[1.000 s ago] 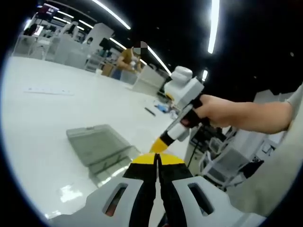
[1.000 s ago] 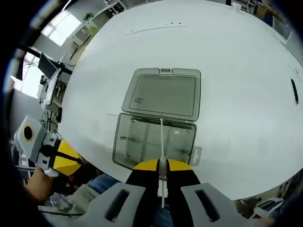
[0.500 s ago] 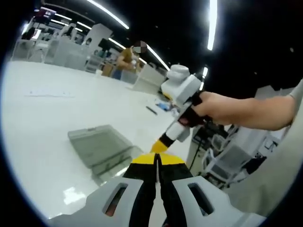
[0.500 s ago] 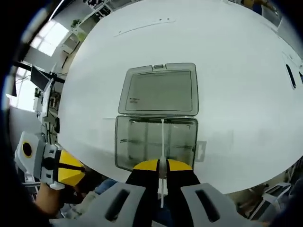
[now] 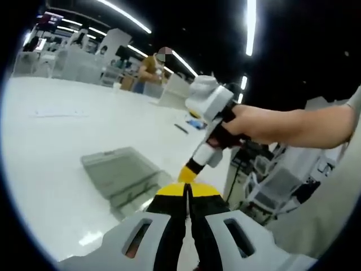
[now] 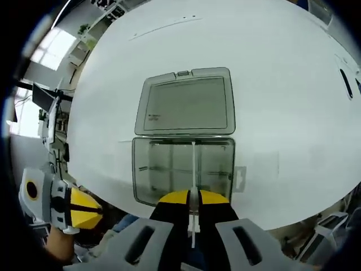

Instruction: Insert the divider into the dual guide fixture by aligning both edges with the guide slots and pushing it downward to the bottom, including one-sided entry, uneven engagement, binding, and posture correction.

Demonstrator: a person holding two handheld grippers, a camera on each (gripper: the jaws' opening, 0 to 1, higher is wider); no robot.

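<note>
**A:** Above the open box (image 6: 183,169) on the white table (image 6: 293,101), the divider (image 6: 193,169) is held edge-on by the right gripper (image 6: 193,199), its jaws closed on the thin plate. Where is the plate relative to the guides?

**B:** It is seen as a pale line running from the jaws toward the hinge side, over the middle of the tray. Whether either edge has entered a slot cannot be told; the near edge is hidden by the jaws.

**A:** And the left gripper (image 5: 187,195)?

**B:** Its jaws are pressed together with nothing seen between them, and it is held off the near left corner of the table, well apart from the box. It is also seen low on the left in the right gripper view.

**A:** How should the step be done well?

**B:** The plate should probably be kept square to the tray, both edges started together, and pressure applied evenly. If one side is felt to bind, the plate is better eased back and levelled than forced.

**A:** Edges and room?

**B:** The box lies close to the near table edge, so a hard push could shift it. Its lid (image 6: 186,103) is laid flat on the far side. Open tabletop is seen to the left, right and beyond; a dark pen-like object (image 6: 345,84) lies far right.
</note>
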